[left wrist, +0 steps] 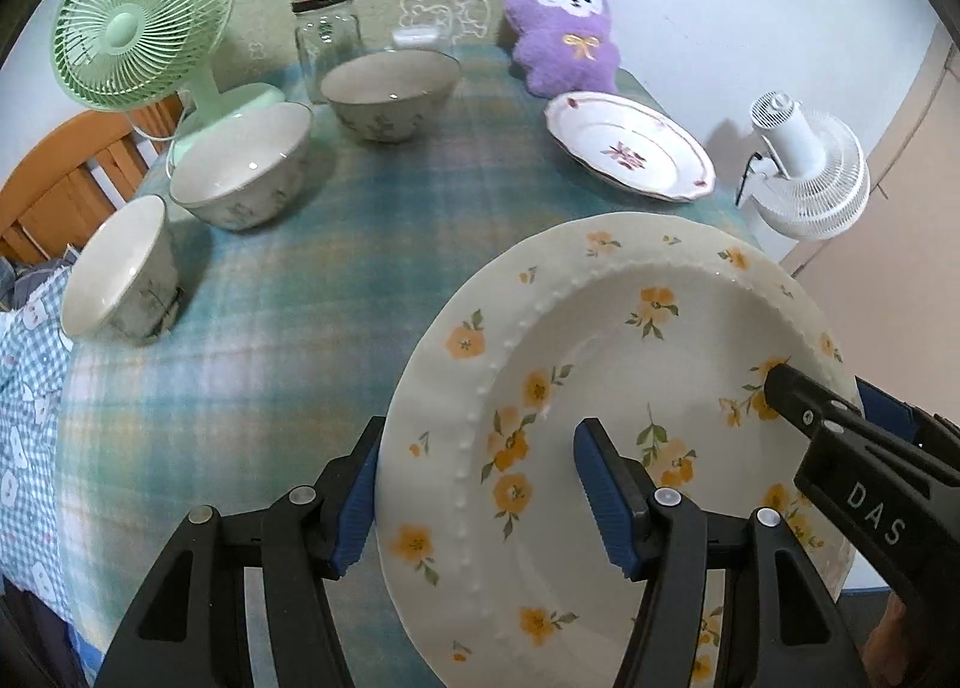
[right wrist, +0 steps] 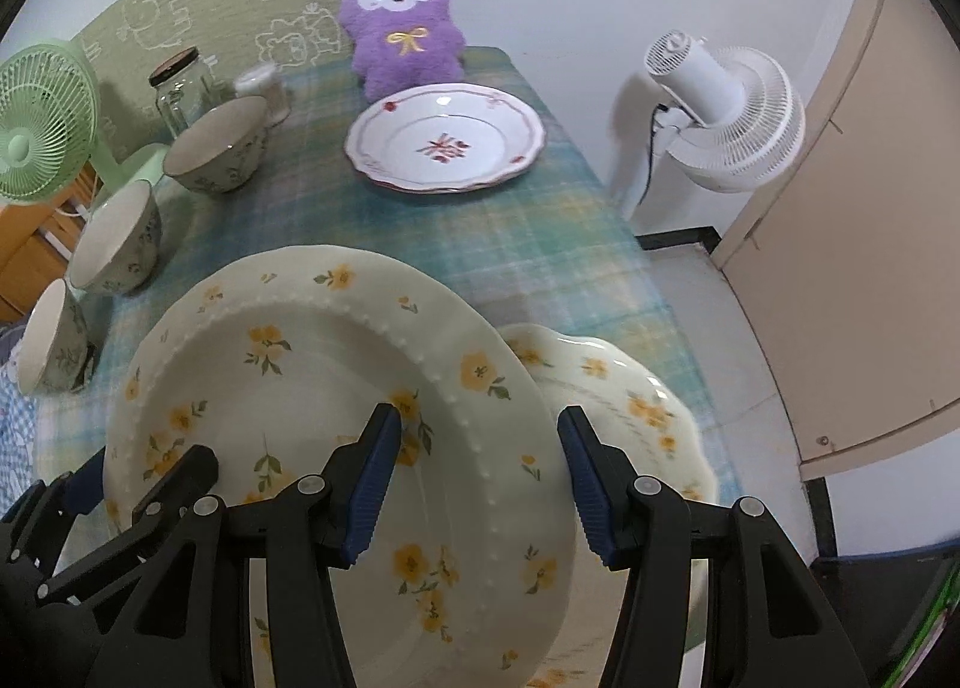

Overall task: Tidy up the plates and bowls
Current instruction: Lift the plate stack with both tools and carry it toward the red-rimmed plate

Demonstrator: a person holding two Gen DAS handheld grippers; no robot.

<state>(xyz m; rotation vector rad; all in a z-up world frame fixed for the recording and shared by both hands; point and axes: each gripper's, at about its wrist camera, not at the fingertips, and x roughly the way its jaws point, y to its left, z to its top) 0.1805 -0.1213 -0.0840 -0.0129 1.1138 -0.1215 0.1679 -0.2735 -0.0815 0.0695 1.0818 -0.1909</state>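
— How do your jaws stand?

— Half open on both sides, each clamped over a rim of the big yellow-flowered plate [right wrist: 336, 418]: my left gripper [left wrist: 474, 499] on its left edge, my right gripper [right wrist: 480, 484] on its right edge.

— And under it?

— A second yellow-flowered plate [right wrist: 624, 394] shows just beneath, at the table's near right corner.

— Farther off?

— Three bowls [left wrist: 246, 166] line the left of the plaid tablecloth [left wrist: 372, 244]; a red-patterned plate [right wrist: 444, 139] rests before the purple plush toy [right wrist: 399, 22].
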